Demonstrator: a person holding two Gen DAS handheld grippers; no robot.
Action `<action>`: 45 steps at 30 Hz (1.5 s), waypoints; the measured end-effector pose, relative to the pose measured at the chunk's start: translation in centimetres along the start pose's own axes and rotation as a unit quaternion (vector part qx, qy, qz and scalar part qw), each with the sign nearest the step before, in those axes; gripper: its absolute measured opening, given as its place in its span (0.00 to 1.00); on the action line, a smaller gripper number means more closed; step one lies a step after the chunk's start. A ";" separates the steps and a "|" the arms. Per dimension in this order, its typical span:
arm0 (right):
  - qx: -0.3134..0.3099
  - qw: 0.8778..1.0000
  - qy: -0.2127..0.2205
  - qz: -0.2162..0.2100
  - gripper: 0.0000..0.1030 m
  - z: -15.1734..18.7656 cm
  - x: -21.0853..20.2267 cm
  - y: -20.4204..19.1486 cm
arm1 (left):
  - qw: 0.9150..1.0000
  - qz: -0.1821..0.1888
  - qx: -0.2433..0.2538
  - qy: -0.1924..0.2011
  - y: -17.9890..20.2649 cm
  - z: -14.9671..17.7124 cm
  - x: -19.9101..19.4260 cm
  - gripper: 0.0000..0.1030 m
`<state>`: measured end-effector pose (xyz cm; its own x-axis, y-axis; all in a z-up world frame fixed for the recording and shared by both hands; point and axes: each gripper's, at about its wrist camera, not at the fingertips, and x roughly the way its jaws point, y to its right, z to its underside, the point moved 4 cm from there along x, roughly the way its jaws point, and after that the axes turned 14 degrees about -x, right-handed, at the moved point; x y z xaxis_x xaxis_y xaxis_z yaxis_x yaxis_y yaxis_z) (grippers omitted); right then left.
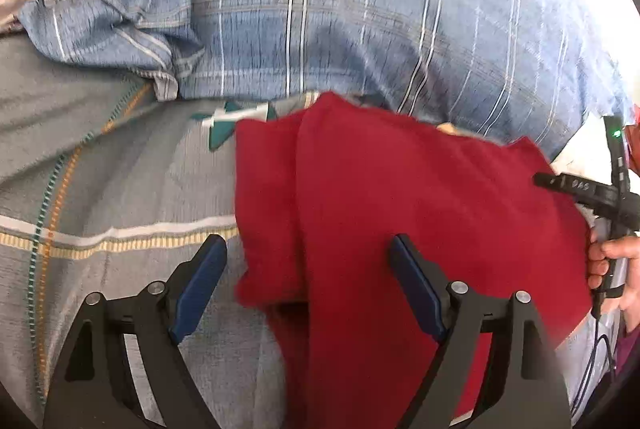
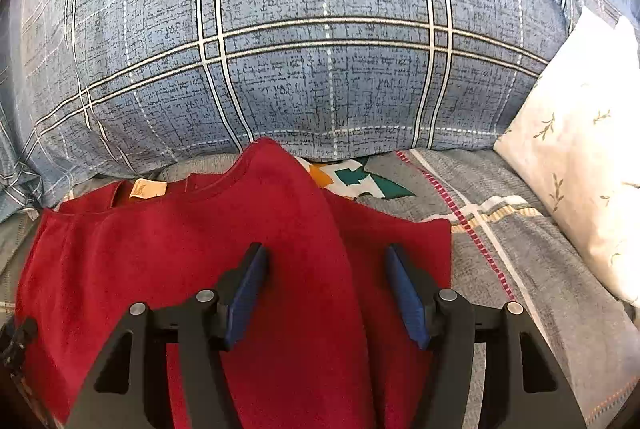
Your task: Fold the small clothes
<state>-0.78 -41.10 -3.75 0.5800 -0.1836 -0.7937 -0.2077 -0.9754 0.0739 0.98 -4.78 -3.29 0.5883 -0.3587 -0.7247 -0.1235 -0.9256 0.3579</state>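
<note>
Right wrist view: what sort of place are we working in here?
Most likely a bedroom, working on a bed: a large blue plaid pillow, a white leaf-print pillow, and a grey striped bedsheet under the red knit top.

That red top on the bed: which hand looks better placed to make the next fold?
Probably the right: its gripper sits over the red top's raised fold. The left gripper straddles only its edge.

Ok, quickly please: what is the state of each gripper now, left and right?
Left gripper: open, holding nothing, above the red shirt.
Right gripper: open, narrower than the left, nothing gripped; shirt lies beneath it.
</note>
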 end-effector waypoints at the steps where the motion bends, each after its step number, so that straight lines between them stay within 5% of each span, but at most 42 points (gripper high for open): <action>1: 0.003 1.000 0.009 0.001 0.62 -0.1 -0.5 -0.1 | 1.000 0.000 -0.002 -0.003 0.0 -0.1 0.0 0.81; 5: 0.001 0.998 0.055 -0.021 0.64 -0.1 -3.6 -1.4 | 1.000 -0.004 -0.001 -0.005 0.0 0.0 -0.1 0.81; 11: -0.045 0.993 0.062 -0.085 0.64 -0.6 -5.3 -6.2 | 1.000 0.019 -0.015 0.013 0.0 -1.0 -1.9 0.81; 16: -0.101 0.979 0.056 -0.167 0.66 -1.7 -5.6 -14.4 | 0.999 0.028 -0.030 -0.007 -1.1 -1.3 -2.2 0.81; 22: -0.144 0.960 0.001 -0.242 0.75 -3.6 -3.6 -25.0 | 1.000 0.010 -0.024 -0.011 -2.5 -0.9 -3.0 0.81; 26: -0.184 0.953 -0.039 -0.236 0.83 -4.7 -1.1 -30.2 | 0.999 0.017 -0.039 -0.029 -3.2 -0.8 -2.7 0.81; 35: -0.267 0.951 -0.073 -0.137 0.91 -4.6 1.9 -35.1 | 0.998 0.022 -0.043 -0.038 -2.7 -0.5 -2.0 0.81; 38: -0.295 0.947 -0.057 -0.111 0.79 -3.8 2.0 -35.5 | 0.998 0.019 -0.041 -0.038 -2.7 -0.4 -1.9 0.81; 40: -0.288 0.951 -0.039 -0.109 0.56 -3.6 1.4 -34.9 | 0.998 0.020 -0.038 -0.041 -2.7 -0.4 -1.8 0.81; 45: -0.237 0.955 -0.018 -0.179 0.18 -4.0 -0.6 -31.6 | 0.998 0.041 -0.043 -0.032 -2.4 -0.7 -2.0 0.81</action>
<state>8.57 -10.65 -3.25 0.5168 0.1676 -0.8395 0.3842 -0.9217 0.0525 0.64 -1.81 -2.33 0.5261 -0.4419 -0.7266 -0.0973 -0.8801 0.4647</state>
